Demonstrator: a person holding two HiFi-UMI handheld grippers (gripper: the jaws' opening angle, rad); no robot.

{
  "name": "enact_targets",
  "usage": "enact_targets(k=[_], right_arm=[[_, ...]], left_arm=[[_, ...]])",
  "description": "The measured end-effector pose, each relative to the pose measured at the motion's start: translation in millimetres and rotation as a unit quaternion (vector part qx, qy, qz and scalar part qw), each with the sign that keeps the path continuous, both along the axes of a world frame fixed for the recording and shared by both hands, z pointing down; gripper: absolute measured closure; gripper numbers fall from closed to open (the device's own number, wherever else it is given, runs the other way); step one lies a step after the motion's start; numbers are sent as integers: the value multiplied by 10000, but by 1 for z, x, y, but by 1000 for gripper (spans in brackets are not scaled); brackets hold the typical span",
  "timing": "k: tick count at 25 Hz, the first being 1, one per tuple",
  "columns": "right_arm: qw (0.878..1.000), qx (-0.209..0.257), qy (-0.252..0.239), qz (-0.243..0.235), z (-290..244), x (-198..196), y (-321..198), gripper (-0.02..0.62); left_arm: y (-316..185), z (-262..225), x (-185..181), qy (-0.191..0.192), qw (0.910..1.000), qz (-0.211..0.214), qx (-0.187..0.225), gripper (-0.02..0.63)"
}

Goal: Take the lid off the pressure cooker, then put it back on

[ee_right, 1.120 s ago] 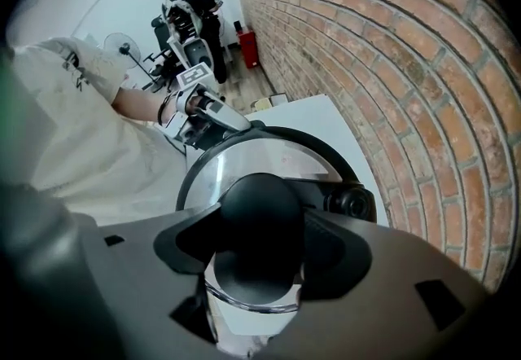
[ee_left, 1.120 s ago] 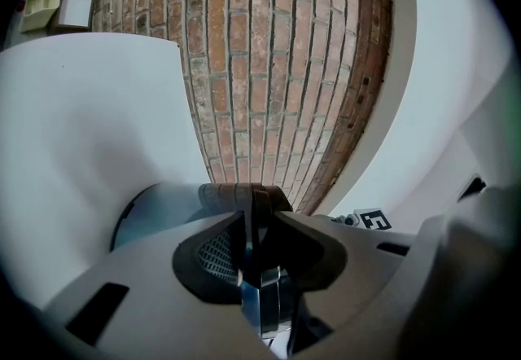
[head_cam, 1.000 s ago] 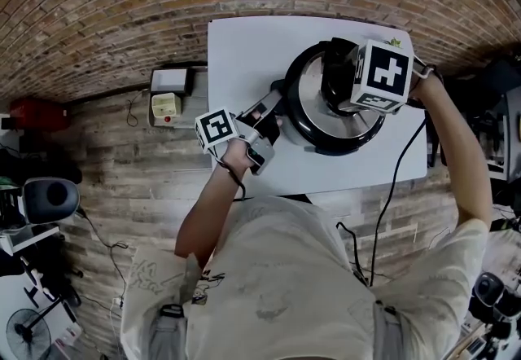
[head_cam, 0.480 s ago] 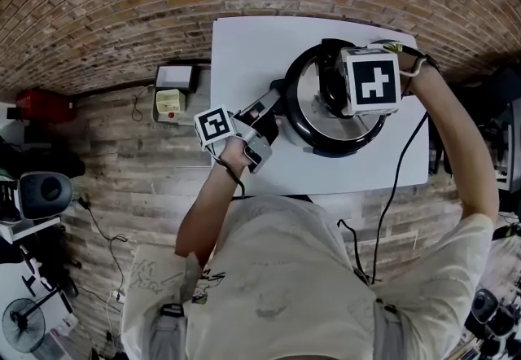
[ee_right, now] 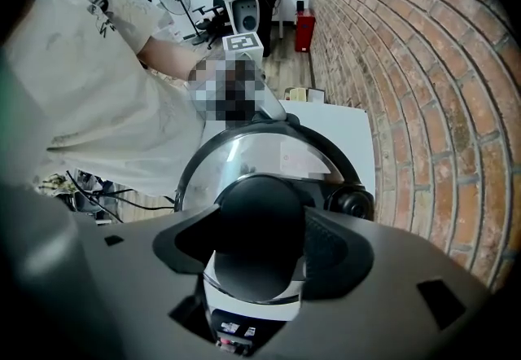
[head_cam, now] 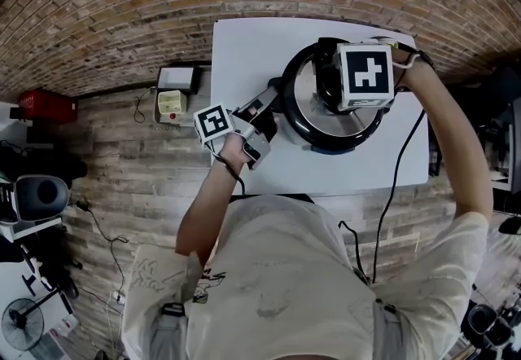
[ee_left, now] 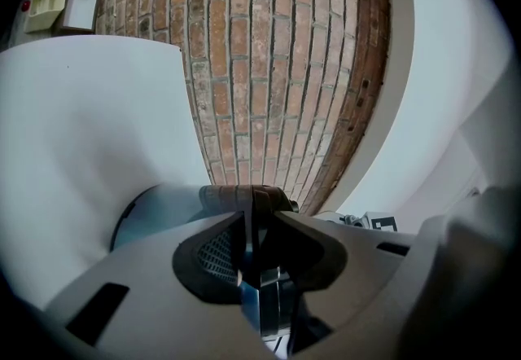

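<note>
On white surface [head_cam: 244, 49], cooker [head_cam: 319, 141] sits with lid [head_cam: 303, 102] on. Your left gripper [ee_left: 256, 246]: fingers clamped on side handle [ee_left: 244, 197], held level, bracing cooker. Your right gripper [ee_right: 262, 251]: fingers clamped on lid knob [ee_right: 259, 216] from above. Change: right wrist has rolled, marker cube [head_cam: 365, 73] now square to you. Likely unlocking twist under way; lift not yet begun.
</note>
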State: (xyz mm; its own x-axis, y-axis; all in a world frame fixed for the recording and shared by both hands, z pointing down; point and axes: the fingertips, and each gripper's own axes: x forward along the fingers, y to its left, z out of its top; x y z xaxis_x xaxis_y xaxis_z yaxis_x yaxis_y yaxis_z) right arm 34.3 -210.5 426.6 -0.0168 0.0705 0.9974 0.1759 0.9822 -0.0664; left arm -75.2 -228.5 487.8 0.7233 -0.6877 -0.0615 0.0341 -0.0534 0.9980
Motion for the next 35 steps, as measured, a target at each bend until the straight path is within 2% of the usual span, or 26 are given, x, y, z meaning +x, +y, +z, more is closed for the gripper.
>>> enact_targets(k=[3,8,10,12,14,16,18,20,22,24,27,31,33,35], right_arm=[[9999,24,-148,60,-1,0,-1,283],[9978,141,-556,317,-2,9,-1,206],[9940,111,-968,502,-7,9,3,202],[9843,166,-1590,742,-17,6,5,202],[9690,281,-2226,1033,-29,6,7,202],[9484,472,-2848,1312,-42,10,10,202],[9197,759,-3513,1584,-57,16,11,204],[8840,1143,-4121,1891,-71,25,9,222],[8452,1501,-4598,2272,-78,37,8,222],[8071,1763,-4978,2641,-81,50,12,222],[7548,2085,-5449,2999,-84,66,25,222],[6914,2273,-5900,3496,-79,82,46,222],[6657,2253,-6033,3771,-73,88,55,222],[6465,2320,-6074,3991,-68,93,61,222]], left_arm=[[1,0,0,-37,10000,28,55,489],[-1,-1,-7,-467,9986,-135,223,465],[-3,-3,-20,-664,9969,-311,290,459],[-4,-9,-33,-898,9939,-505,388,456],[-4,-14,-45,-1307,9877,-699,501,454],[1,-21,-54,-1727,9792,-876,605,454],[7,-34,-57,-2117,9689,-984,825,456],[13,-51,-55,-2609,9526,-1064,1150,456],[21,-68,-52,-3161,9289,-1183,1526,457],[31,-84,-50,-3766,8952,-1418,1915,457],[48,-108,-48,-4616,8304,-1892,2481,459],[70,-129,-45,-5456,7464,-2334,3011,459],[81,-133,-42,-5864,7023,-2437,3218,459],[90,-136,-36,-6237,6582,-2491,3402,459]])
